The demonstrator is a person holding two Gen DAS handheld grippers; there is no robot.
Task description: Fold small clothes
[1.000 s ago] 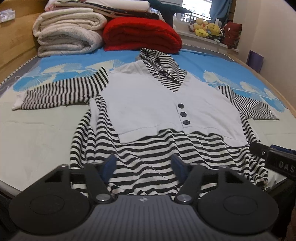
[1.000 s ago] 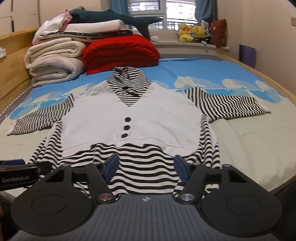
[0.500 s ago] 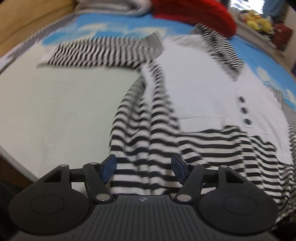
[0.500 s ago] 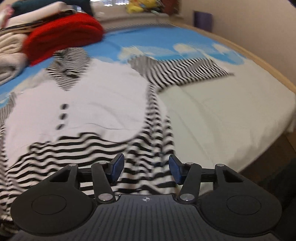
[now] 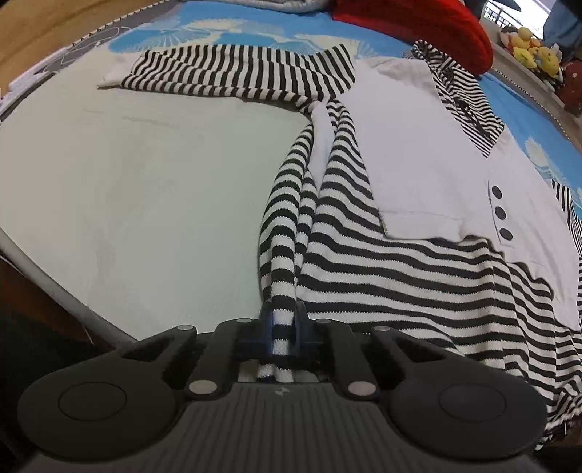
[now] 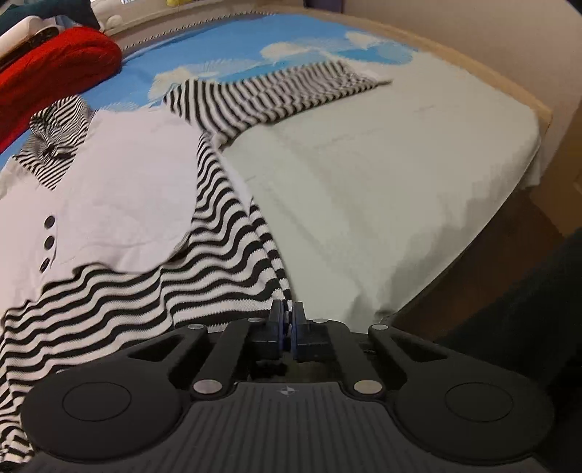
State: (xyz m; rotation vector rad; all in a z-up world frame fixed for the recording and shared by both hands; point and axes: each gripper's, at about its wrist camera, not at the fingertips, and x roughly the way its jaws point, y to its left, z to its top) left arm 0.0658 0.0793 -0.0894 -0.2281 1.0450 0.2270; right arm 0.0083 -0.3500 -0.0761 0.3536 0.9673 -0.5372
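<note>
I see striped top (image 5: 400,276) with white vest front (image 5: 418,152), three dark buttons (image 5: 501,211); lies face up, flat on bed. Sleeves spread out sideways. Both bottom hem corners bunched, lifted off sheet, side edges pulled into ridges.

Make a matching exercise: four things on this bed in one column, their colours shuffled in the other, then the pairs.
Things:
1. blanket
2. buttons
3. sleeve
4. vest panel

Colours:
A. striped black and white
B. plain white
C. red
D. dark

Pairs: 1-C, 2-D, 3-A, 4-B
</note>
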